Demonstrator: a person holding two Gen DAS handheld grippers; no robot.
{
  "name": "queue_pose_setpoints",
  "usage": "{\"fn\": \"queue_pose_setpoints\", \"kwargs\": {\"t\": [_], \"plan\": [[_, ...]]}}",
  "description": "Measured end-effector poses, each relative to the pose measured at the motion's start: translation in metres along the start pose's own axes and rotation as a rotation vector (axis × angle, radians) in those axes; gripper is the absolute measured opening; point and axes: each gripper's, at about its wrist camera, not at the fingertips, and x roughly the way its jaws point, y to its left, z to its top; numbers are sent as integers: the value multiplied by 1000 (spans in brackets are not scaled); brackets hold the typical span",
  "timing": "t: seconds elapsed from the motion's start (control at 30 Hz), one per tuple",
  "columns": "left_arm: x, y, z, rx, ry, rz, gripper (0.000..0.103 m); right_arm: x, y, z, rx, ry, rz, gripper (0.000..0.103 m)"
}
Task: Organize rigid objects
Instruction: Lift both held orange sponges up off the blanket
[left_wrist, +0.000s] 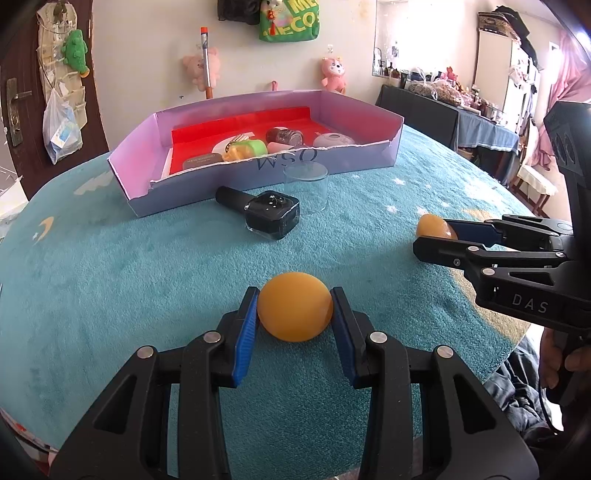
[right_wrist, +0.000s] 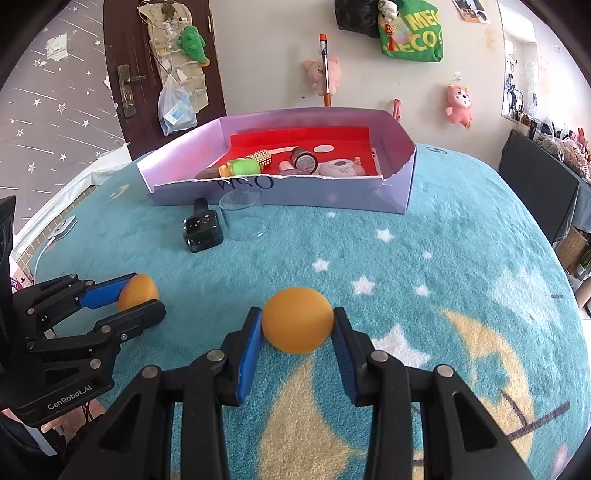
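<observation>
Each gripper holds an orange ball low over the teal star-patterned cloth. My left gripper (left_wrist: 295, 295) is shut on one orange ball (left_wrist: 294, 308), pinched between its blue pads; the right wrist view shows that gripper (right_wrist: 146, 295) and ball (right_wrist: 138, 290) at the left. My right gripper (right_wrist: 297, 314) is shut on a second orange ball (right_wrist: 297, 321), which also shows at the right of the left wrist view as gripper (left_wrist: 434, 236) and ball (left_wrist: 432, 225). A lilac box (left_wrist: 258, 173) (right_wrist: 314, 192) with a red floor stands at the back, with several small items in it.
A black square bottle (left_wrist: 273, 216) (right_wrist: 202, 230) lies on its side in front of the box, beside a clear cup (left_wrist: 306, 186) (right_wrist: 243, 218). A white charger (right_wrist: 62, 227) sits near the table's left edge. A hand (left_wrist: 554, 354) grips the right handle.
</observation>
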Motion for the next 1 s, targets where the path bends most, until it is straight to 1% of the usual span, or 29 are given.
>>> {"fn": "queue_pose_setpoints", "kwargs": {"t": [1.0], "plan": [[-3, 1, 2, -2, -8, -2, 36, 1, 3, 0, -4, 4, 1, 40]]}}
